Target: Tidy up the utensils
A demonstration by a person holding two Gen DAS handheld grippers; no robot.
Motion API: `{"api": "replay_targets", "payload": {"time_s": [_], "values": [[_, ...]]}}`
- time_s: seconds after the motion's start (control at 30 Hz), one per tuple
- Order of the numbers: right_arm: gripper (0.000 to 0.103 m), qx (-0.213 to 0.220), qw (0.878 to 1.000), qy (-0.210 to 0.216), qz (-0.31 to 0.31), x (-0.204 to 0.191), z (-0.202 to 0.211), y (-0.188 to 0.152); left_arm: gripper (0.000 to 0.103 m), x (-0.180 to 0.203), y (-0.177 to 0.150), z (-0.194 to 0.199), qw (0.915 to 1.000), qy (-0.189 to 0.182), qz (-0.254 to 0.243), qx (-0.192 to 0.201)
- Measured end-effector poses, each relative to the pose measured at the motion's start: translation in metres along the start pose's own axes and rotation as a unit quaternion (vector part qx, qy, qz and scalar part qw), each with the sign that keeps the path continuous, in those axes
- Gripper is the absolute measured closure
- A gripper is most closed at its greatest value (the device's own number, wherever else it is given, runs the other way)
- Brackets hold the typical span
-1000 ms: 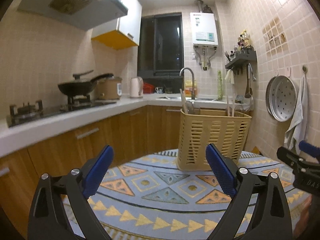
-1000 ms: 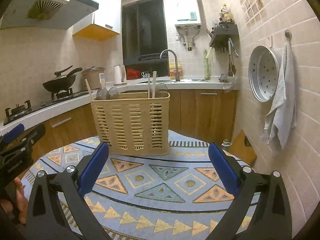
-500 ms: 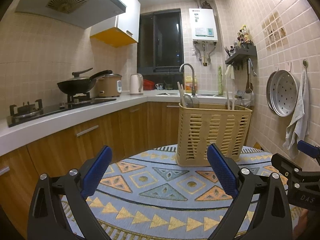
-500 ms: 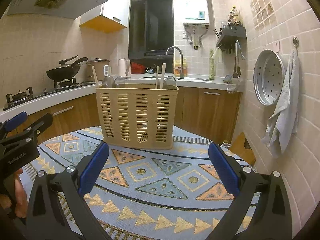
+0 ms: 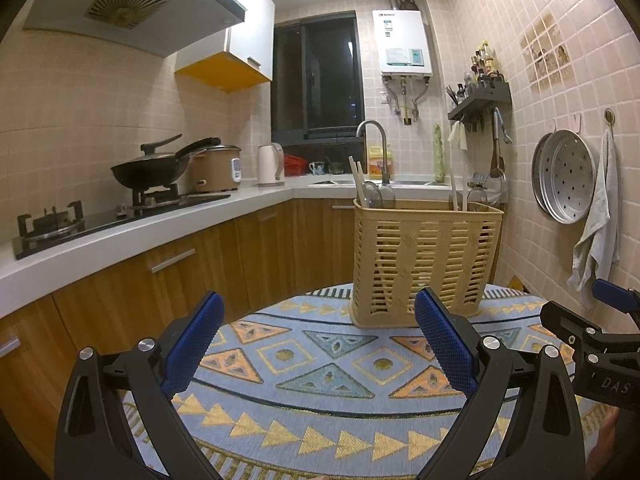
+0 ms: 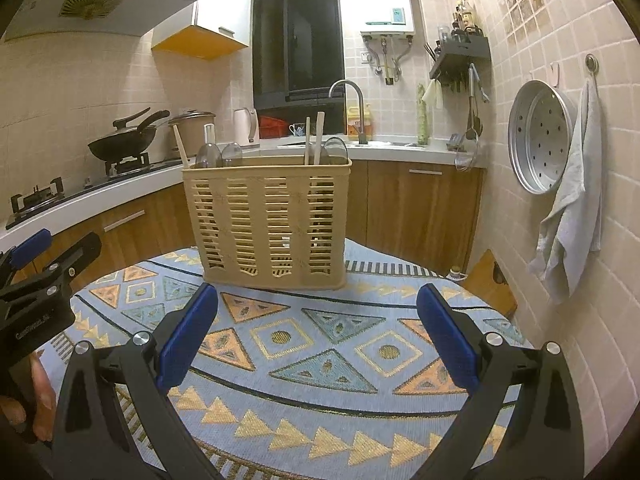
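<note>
A tan slotted utensil basket [image 5: 424, 260] stands upright at the far side of a round table with a blue patterned cloth [image 5: 320, 384]; it also shows in the right wrist view [image 6: 268, 224]. Chopsticks [image 6: 316, 136] and spoons [image 6: 210, 156] stick up out of it. My left gripper [image 5: 316, 336] is open and empty, a short way in front of the basket. My right gripper [image 6: 316, 328] is open and empty, also in front of the basket. Each gripper shows at the edge of the other's view.
A kitchen counter [image 5: 160, 228] with a wok [image 5: 150, 170] and stove runs along the left, a sink [image 5: 372, 152] at the back. A steamer tray [image 5: 564, 176] and towel [image 5: 600, 216] hang on the right wall.
Both grippers have drawn back and risen a little; the basket now looks slightly farther and lower in both views. Both grippers stay open and empty.
</note>
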State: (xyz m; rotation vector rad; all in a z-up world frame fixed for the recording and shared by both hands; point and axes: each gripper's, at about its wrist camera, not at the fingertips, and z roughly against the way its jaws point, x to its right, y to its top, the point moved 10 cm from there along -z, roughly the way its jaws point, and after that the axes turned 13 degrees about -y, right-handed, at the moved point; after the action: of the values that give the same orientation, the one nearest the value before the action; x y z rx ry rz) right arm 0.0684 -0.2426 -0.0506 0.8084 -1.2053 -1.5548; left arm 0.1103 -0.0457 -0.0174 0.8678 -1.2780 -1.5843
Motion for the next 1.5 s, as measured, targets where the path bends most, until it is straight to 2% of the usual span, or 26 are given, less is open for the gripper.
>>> {"api": "replay_targets", "payload": {"time_s": [0.53, 1.5], "values": [[0.008, 0.004, 1.0, -0.01, 0.019, -0.007, 0.002, -0.003, 0.008, 0.005, 0.0, -0.001, 1.0, -0.004, -0.005, -0.003], [0.008, -0.008, 1.0, -0.001, 0.006, -0.006, -0.002, -0.003, 0.008, 0.01, -0.003, -0.003, 0.9998, -0.014, -0.009, -0.011]]}}
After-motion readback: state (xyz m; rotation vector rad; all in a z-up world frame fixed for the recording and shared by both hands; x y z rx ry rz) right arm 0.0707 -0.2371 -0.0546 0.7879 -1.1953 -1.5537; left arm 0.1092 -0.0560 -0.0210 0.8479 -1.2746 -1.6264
